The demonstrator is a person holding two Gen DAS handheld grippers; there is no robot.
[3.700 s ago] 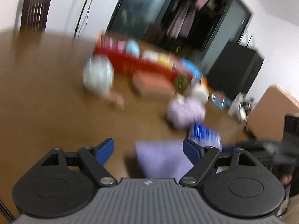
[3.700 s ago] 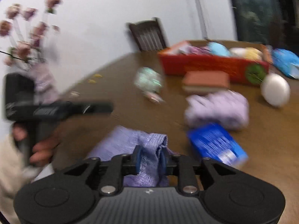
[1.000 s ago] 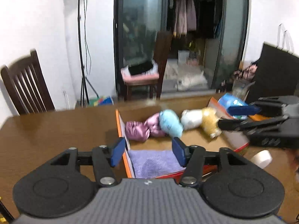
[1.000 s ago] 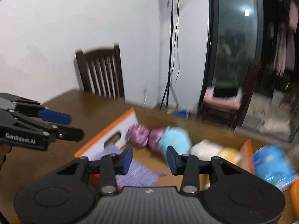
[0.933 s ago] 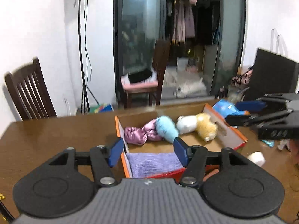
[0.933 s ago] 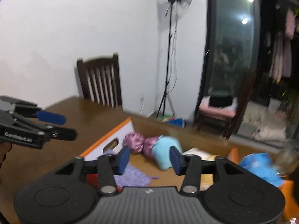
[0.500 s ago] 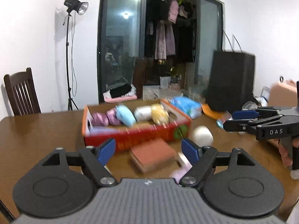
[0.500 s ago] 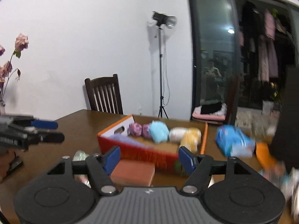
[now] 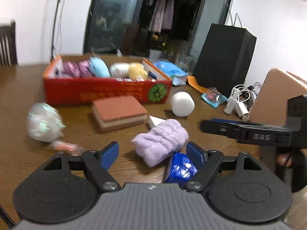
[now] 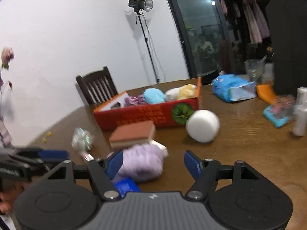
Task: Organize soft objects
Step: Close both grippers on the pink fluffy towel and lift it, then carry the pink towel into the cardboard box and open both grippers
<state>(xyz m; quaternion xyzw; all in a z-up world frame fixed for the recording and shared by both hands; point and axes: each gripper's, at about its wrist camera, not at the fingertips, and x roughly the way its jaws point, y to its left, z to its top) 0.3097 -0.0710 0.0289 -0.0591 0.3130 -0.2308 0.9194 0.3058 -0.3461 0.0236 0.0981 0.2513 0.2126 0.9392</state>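
Observation:
A red box on the wooden table holds pink, blue, white and yellow soft toys. In front of it lie a brown sponge, a white ball, a fluffy lilac bundle, a blue packet and a shiny wrapped puff. My left gripper is open and empty just before the lilac bundle. My right gripper is open and empty, with the bundle by its left finger.
A light blue bag lies behind the box. A small teal packet, white cables and a tall black bag are at the right. A chair stands at the far side.
Both grippers have pulled back from over the red box and dropped low toward the table. The lilac bundle and blue packet now lie close in front of them. Both jaws stand wider open.

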